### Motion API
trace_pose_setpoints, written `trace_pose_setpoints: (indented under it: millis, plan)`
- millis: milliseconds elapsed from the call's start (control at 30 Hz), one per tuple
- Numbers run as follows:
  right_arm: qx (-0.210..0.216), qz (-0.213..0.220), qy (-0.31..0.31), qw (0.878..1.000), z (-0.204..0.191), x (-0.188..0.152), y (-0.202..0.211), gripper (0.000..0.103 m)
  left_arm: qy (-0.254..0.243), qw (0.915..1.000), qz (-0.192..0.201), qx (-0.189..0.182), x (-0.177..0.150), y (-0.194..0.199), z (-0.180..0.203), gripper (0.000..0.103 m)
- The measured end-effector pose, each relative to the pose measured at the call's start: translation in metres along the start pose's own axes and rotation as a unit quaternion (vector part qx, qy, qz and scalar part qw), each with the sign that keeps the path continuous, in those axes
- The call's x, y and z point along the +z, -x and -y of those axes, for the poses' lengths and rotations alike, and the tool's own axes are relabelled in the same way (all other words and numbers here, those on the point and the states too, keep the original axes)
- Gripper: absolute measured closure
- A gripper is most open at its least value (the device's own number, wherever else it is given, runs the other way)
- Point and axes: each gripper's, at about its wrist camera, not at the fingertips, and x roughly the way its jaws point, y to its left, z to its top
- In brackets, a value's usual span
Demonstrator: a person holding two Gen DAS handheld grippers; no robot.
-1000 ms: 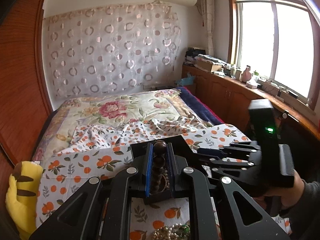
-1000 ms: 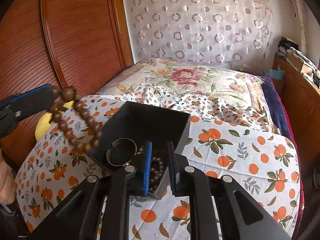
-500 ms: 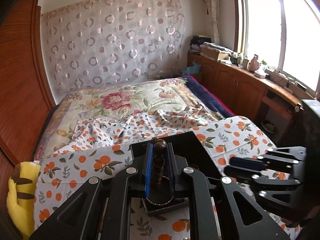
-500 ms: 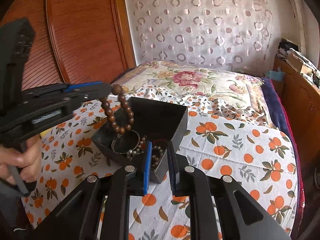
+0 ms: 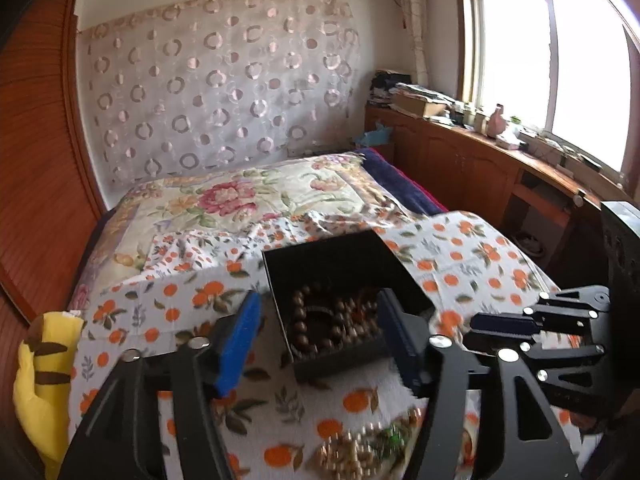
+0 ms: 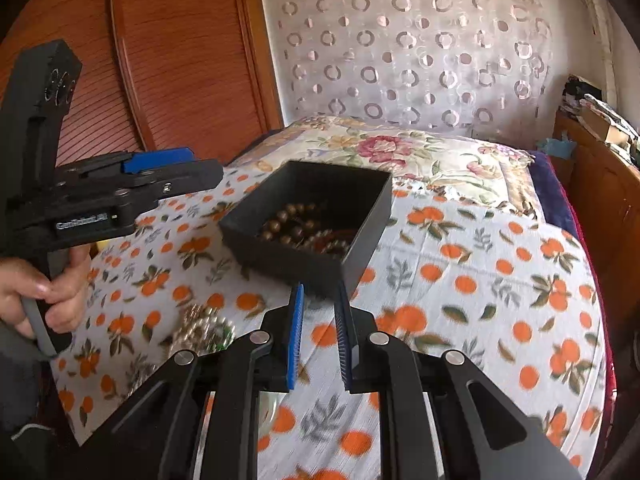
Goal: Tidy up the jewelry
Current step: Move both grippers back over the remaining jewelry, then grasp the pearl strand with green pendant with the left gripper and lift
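Above the bed's near edge, the left tool (image 5: pixel 320 332) had just released; its wooden beads (image 5: pixel 310 322) now lay in the box (image 5: pixel 344 258). Right tool (image 6: pixel 319 312) stood slightly parted, empty. Pearl pile (image 5: pixel 360 450) likely came next.

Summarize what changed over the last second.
The left gripper opened and let go of the brown wooden bead bracelet, which now lies in the black square box. The right gripper released the box corner and backed off. The pearl jewelry pile stayed on the orange-print sheet.
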Motion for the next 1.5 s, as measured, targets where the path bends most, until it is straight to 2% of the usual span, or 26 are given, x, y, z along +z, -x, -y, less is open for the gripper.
trace_pose_setpoints:
  millis: [200, 500, 767, 867, 933, 967, 1033, 1133, 1333, 1500]
  plan:
    - [0.011, -0.015, 0.01, 1.0, -0.012, -0.022, 0.0, 0.085, 0.005, 0.9998, -0.015, -0.008, -0.026, 0.009, -0.006, 0.025]
    - [0.026, -0.057, 0.042, 0.997, -0.036, -0.041, -0.01, 0.086, -0.011, 0.9982, -0.058, -0.008, -0.067, 0.009, -0.007, 0.019]
    - [0.02, -0.071, 0.053, 0.996, -0.04, -0.048, -0.013, 0.085, -0.024, 0.9956, -0.089, -0.02, -0.091, 0.002, -0.003, 0.019]
    - [0.004, -0.08, 0.061, 0.995, -0.04, -0.05, -0.015, 0.085, -0.031, 0.9949, -0.092, -0.028, -0.096, 0.003, 0.001, 0.02]
    - [-0.003, -0.089, 0.064, 0.994, -0.04, -0.052, -0.018, 0.085, -0.035, 0.9942, -0.096, -0.032, -0.099, 0.003, 0.004, 0.036]
    - [-0.005, -0.091, 0.063, 0.994, -0.039, -0.052, -0.019, 0.085, -0.036, 0.9939, -0.099, -0.032, -0.1, 0.002, 0.005, 0.04]
    - [-0.008, -0.091, 0.062, 0.994, -0.038, -0.052, -0.02, 0.085, -0.035, 0.9932, -0.104, -0.039, -0.101, 0.0, 0.007, 0.058]
    - [-0.004, -0.091, 0.057, 0.994, -0.035, -0.052, -0.021, 0.085, -0.035, 0.9922, -0.111, -0.046, -0.101, -0.004, 0.008, 0.078]
    - [-0.012, -0.091, 0.065, 0.994, -0.036, -0.053, -0.02, 0.085, -0.04, 0.991, -0.113, -0.06, -0.1, -0.007, 0.014, 0.081]
    - [-0.02, -0.091, 0.073, 0.993, -0.04, -0.054, -0.021, 0.085, -0.042, 0.991, -0.115, -0.055, -0.099, -0.013, 0.016, 0.081]
